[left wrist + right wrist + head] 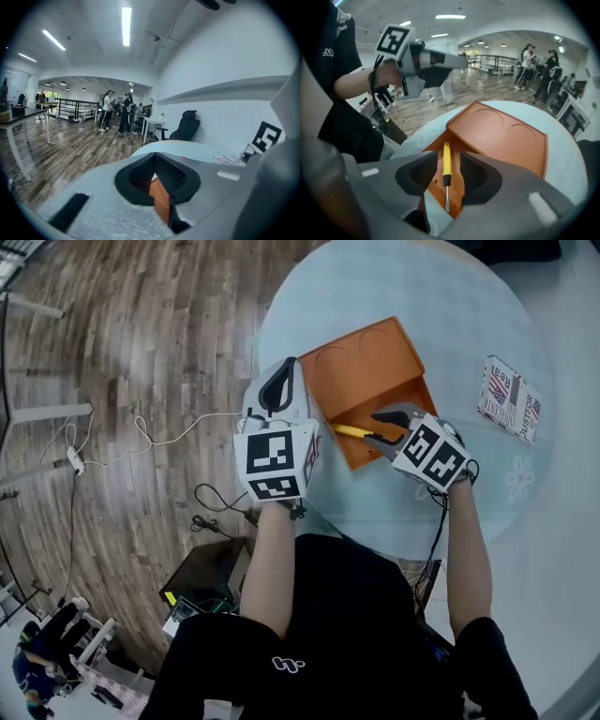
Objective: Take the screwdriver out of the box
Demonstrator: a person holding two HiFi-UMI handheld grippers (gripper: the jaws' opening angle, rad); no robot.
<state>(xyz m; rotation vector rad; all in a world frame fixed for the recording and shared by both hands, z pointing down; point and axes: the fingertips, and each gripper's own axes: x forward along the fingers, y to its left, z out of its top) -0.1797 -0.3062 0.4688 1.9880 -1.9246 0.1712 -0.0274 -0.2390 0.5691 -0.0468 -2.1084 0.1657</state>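
On the round table (450, 296), the orange box (367, 360) lies open. The screwdriver (446, 163) rests on its floor, yellow handle pointing away from the right gripper (386, 427) and metal tip toward it. That claw stands open, one jaw on each side of the handle, with a gap showing on both sides. The left gripper (157, 183) is closed on an orange edge of the box (steadying it, by the look of things). The step in hand seems to be the approach for the grasp. The next move calls for closing squarely on the handle, then lifting it clear of the box wall.
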